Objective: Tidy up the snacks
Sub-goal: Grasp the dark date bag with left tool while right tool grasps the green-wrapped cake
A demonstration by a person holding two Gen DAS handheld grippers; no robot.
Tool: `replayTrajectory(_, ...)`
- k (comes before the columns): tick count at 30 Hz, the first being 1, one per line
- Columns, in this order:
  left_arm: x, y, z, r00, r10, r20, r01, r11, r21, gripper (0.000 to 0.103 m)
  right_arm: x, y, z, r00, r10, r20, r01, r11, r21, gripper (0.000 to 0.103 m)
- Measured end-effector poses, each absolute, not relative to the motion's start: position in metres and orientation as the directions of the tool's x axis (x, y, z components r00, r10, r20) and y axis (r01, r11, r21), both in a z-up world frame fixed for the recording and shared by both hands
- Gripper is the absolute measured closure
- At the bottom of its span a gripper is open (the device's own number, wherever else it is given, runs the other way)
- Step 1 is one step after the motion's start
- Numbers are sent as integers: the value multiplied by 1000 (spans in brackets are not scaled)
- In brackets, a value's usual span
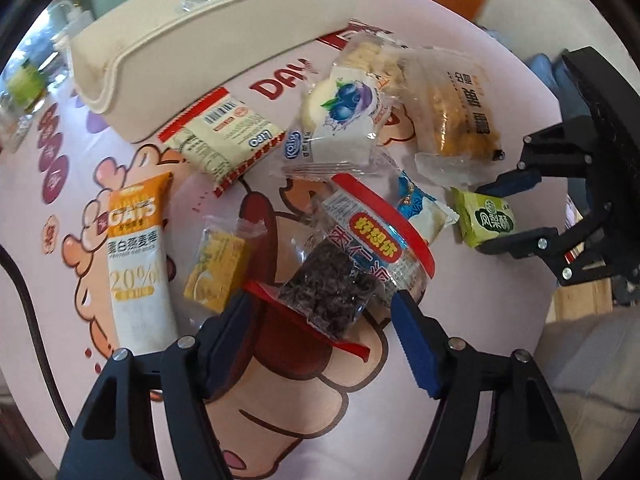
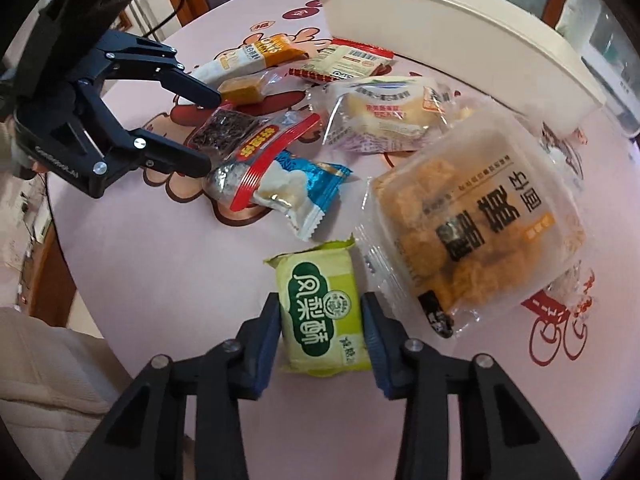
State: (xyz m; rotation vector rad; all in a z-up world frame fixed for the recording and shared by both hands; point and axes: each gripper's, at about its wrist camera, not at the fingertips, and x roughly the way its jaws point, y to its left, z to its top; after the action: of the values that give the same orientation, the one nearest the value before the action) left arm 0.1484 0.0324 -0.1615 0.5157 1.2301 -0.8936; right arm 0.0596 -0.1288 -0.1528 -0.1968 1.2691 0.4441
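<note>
Left gripper [image 1: 320, 312]: jaws spread wide on either side of the red-edged date packet [image 1: 352, 256], which lies loose on the table between them; released, nothing gripped yet.
Date packet: clear wrap with dark filling, at 6 o'clock in the left wrist view, its far end lying over the blue-and-white candy wrapper [image 1: 424, 208].
Oat bar [image 1: 138, 256]: at 9 o'clock of the left gripper, flat on the cartoon tablecloth [image 1: 280, 420], untouched.
Yellow cake cube [image 1: 216, 268]: just beside the oat bar, between it and the date packet.
Cream tray [image 1: 192, 36]: at 11 o'clock in the left wrist view, beyond the pile; seemingly where the snacks go, and no snack shows in the part seen.
Cracker packet [image 1: 228, 136]: in front of the tray's near wall.
Blueberry bun [image 1: 344, 120]: at 12 o'clock, mid-pile.
Floss cake bag [image 2: 480, 232]: large, translucent, at 2 o'clock of the right gripper.
Right gripper [image 2: 322, 322]: pads set against both long sides of the green pineapple cake [image 2: 322, 312]; it looks clenched on the cake, though the cake rests on the table.
Step in hand: early; the right claw is taking its first piece, the left lining up on another.
Next move: probably lift the green cake clear of the floss cake bag and carry it toward 1 o'clock to the tray; the left must close squarely on slippery wrap.
</note>
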Motion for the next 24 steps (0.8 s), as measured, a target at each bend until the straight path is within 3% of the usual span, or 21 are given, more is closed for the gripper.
replayTrajectory(6, 153, 27, -167, -37, -278, -960, 863, 475, -171, 32, 57, -127, -153, 233, 200, -952, -433, 898, 82, 63)
replayTrajectory(17, 136, 4, -178, 42, -137, -990, 945, 327, -5, 32, 54, -132, -152, 249, 210, -946, -403, 910, 96, 62)
replayTrajectory(24, 133, -20, -181, 67, -115, -991, 963, 268, 34, 29, 51, -137, -149, 252, 221, -942, -373, 921, 116, 61)
